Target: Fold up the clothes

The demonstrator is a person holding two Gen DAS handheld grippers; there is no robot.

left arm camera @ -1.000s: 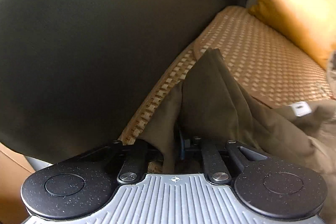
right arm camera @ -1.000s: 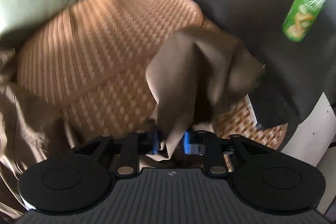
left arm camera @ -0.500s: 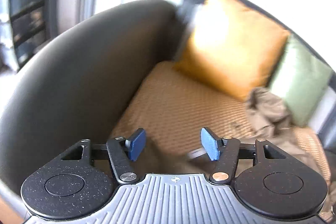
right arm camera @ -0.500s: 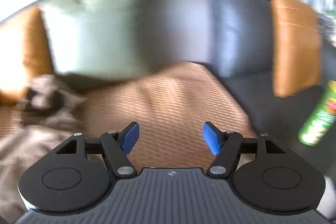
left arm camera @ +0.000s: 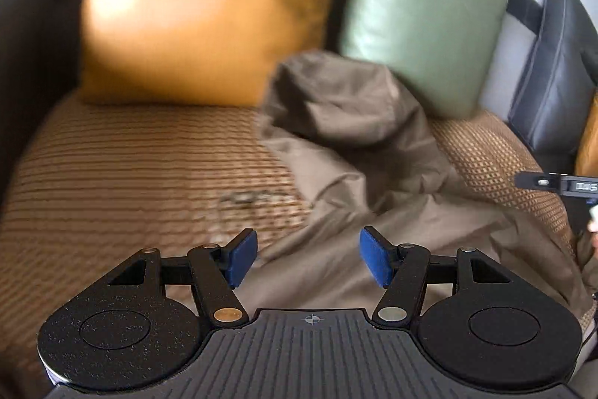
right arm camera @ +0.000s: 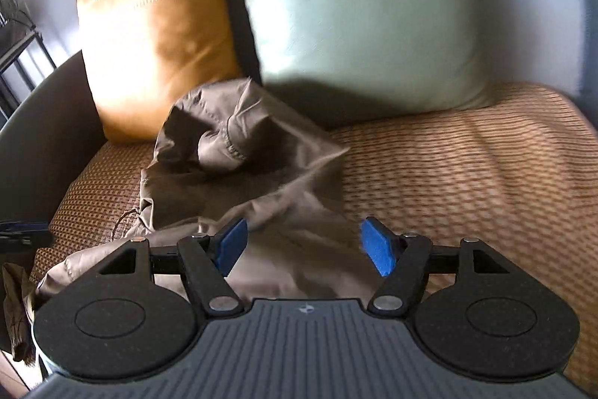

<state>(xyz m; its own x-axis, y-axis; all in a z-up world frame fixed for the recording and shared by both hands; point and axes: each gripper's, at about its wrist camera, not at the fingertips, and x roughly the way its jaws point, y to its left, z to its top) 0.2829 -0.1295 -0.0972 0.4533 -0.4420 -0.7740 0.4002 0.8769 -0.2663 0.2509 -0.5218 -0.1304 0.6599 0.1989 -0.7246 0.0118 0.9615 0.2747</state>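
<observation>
Garment [right arm camera: 258, 174]: one brown piece of clothing, lying on the woven seat mat [right arm camera: 467, 174] of a sofa, its far end bunched up against the foot of the orange cushion [right arm camera: 157, 36] and the green cushion [right arm camera: 366, 10]. The near part spreads toward the front edge of the seat, and a portion seems to hang over that edge at the left of the right wrist view. A drawstring shows at its left side.

Left gripper [left arm camera: 308, 258]: fingers spread apart, nothing between them, held above the near part of the garment. Right gripper [right arm camera: 304, 245]: likewise spread apart and empty, over the same cloth, on the side nearer the green cushion.

Condition of fold: the garment is not in a neat flat stack; the bunched end is crumpled and the edges lie uneven. In my judgement folding is incomplete. Whether the cloth has been laid out for a fold or partly doubled over cannot be settled from here. Squaring the edges and flattening the crumpled end remain outstanding.
</observation>
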